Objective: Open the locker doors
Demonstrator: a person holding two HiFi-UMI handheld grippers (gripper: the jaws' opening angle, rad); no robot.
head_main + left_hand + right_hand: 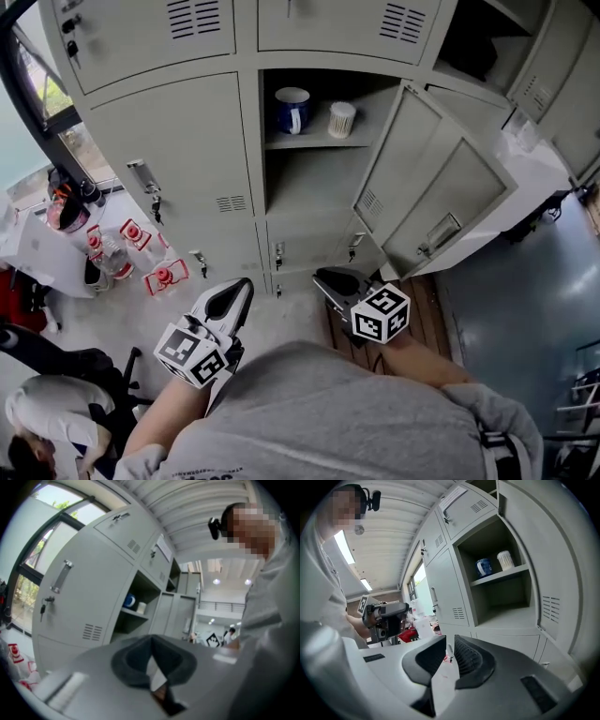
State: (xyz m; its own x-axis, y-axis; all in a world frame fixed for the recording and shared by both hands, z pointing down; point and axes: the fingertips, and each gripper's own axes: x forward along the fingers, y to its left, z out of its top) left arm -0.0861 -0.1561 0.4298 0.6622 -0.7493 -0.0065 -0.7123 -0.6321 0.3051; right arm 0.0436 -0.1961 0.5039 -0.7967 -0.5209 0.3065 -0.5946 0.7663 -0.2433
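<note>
Locker door point(173, 141) at left is shut: my left gripper point(234, 295), jaws together and empty, must open before taking its handle point(141, 176) squarely. My right gripper point(330, 279) has jaws slightly apart, empty.

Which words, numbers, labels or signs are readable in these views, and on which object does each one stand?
Nothing can be read for certain.
Marker cubes: black-and-white square patterns only, no letters.
Paper sheet on an upper locker door: print too blurred.
Grey shirt, dark print at the picture's bottom edge: cut off, unreadable.
Red-and-white items at the left: too small.
</note>
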